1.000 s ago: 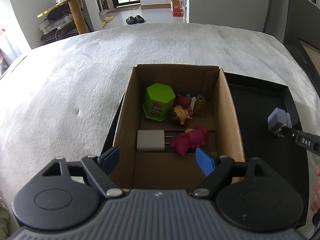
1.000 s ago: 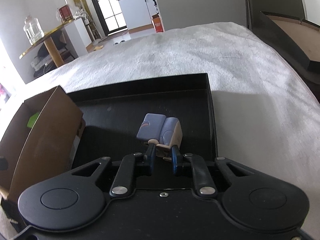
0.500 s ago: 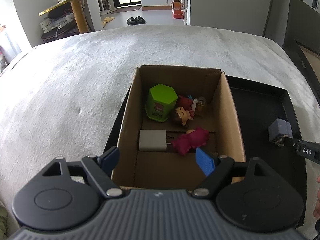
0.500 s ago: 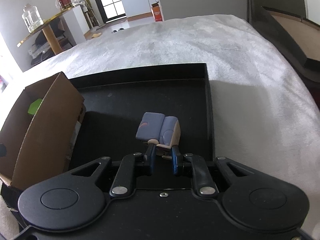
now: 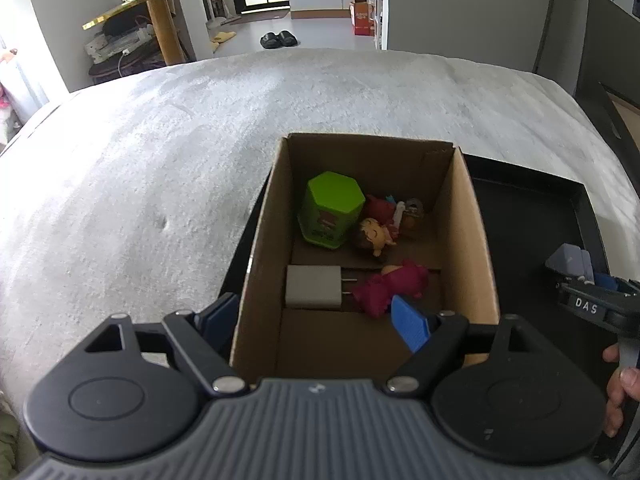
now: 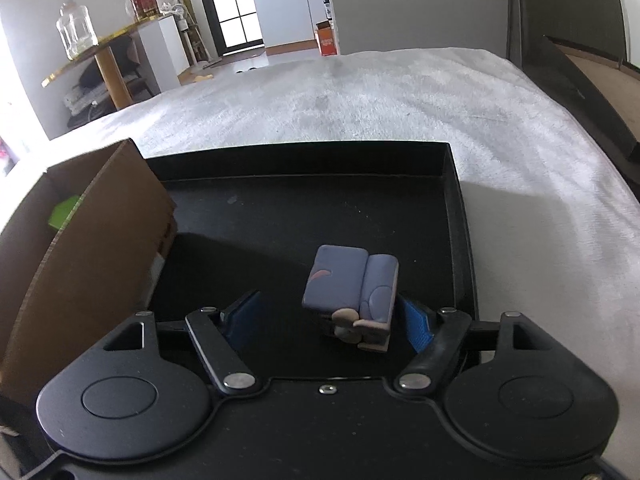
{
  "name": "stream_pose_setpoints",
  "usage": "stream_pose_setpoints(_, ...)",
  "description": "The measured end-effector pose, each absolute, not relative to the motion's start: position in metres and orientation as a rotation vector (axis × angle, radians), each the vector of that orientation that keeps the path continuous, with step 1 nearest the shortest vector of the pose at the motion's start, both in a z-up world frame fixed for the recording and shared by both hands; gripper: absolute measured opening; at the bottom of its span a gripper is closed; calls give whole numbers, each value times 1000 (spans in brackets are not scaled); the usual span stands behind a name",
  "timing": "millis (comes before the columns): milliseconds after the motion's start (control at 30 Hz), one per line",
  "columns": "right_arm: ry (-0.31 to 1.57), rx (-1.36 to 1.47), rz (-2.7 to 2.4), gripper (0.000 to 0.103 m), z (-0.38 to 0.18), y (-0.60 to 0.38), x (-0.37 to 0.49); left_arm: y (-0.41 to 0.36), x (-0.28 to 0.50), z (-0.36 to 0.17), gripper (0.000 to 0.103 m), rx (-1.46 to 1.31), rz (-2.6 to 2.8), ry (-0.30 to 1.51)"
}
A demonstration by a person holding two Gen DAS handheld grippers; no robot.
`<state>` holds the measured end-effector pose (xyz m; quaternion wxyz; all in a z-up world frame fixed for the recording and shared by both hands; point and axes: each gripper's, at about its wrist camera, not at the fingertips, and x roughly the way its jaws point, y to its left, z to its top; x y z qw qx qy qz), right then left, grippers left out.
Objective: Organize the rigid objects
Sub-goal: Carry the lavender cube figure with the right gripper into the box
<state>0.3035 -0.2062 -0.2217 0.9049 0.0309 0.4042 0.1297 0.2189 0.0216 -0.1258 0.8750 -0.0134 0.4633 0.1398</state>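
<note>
A purple block figure (image 6: 352, 292) stands on the black tray (image 6: 320, 192), between the wide-open fingers of my right gripper (image 6: 332, 318), nearer the right finger. It also shows in the left wrist view (image 5: 570, 260). A cardboard box (image 5: 468, 240) on the tray's left part holds a green hexagonal box (image 5: 330, 214), a grey charger (image 5: 314, 286), a pink figure (image 5: 390, 286) and a small doll (image 5: 372, 234). My left gripper (image 5: 316, 316) is open and empty over the box's near left wall.
The tray and box rest on a grey plush surface (image 5: 160, 152). The box wall (image 6: 84, 248) stands just left of my right gripper. A dark frame (image 6: 580, 76) lies at the far right.
My right gripper has opened and let go of the purple figure, which now stands on the tray. My left gripper has pulled back a little from the box.
</note>
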Motion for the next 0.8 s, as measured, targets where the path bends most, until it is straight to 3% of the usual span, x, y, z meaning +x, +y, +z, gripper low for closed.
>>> stream_pose_setpoints(33, 826, 51, 270, 61, -222, -205, 302, 22, 219, -126, 82, -30, 294, 967)
stream_pose_setpoints(67, 823, 29, 267, 46, -221, -204, 300, 23, 218, -126, 82, -34, 298, 967)
stream_pose_setpoints(800, 815, -12, 290, 44, -173, -196, 281, 48, 208, -113, 82, -147, 262, 956)
